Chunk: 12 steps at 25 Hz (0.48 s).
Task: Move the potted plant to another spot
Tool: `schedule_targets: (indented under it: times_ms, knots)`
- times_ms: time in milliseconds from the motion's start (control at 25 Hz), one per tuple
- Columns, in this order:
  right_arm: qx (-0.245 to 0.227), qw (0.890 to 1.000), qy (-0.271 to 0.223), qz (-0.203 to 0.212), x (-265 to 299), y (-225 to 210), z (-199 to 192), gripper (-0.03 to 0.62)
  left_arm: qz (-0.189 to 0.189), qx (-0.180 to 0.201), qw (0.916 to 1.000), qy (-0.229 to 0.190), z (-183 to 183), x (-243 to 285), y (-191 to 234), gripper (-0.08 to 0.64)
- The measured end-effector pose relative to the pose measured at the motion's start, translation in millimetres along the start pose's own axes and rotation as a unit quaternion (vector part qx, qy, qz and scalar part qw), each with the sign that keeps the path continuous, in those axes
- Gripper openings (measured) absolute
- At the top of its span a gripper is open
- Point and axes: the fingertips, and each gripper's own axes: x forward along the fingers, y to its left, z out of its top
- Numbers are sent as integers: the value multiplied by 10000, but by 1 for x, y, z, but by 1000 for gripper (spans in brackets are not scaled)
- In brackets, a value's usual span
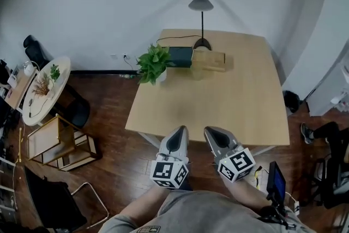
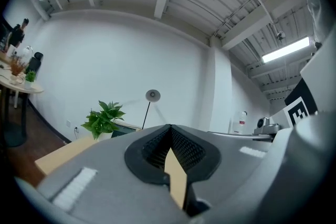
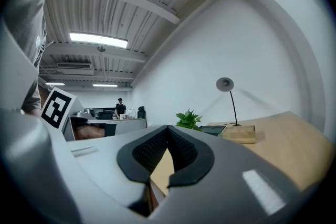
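Clenched on nothing, the left hand-held gripper (image 1: 180, 131) and the right hand-held gripper (image 1: 211, 131) point level, side by side, at the counter (image 1: 234, 106) edge farthest from the lamp (image 1: 201, 5). I'd guess they are carried closed because the reach has barely begun. Well apart from them, the potted plant (image 1: 154, 63) stands untouched just left of the lamp's base, so the task looks to be at its very start. Leaves hide most of its pot, and the dark flat thing (image 1: 180, 55) between plant and lamp is too small to name.
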Motion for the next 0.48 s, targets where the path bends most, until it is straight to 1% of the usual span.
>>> schedule_targets:
  times_ms: [160,320,480]
  knots:
    - [3,9996,88,-281,68,-21,10,6,-221,-20,9996,148,17,52,58,0]
    - [56,9981,135,-600,126,-42,12,6,-370,-114,9988,314,23,97,111,0]
    - [115,9965,215,-798,156,-59,9,6,-514,-194,9974,458,20,125,134,0]
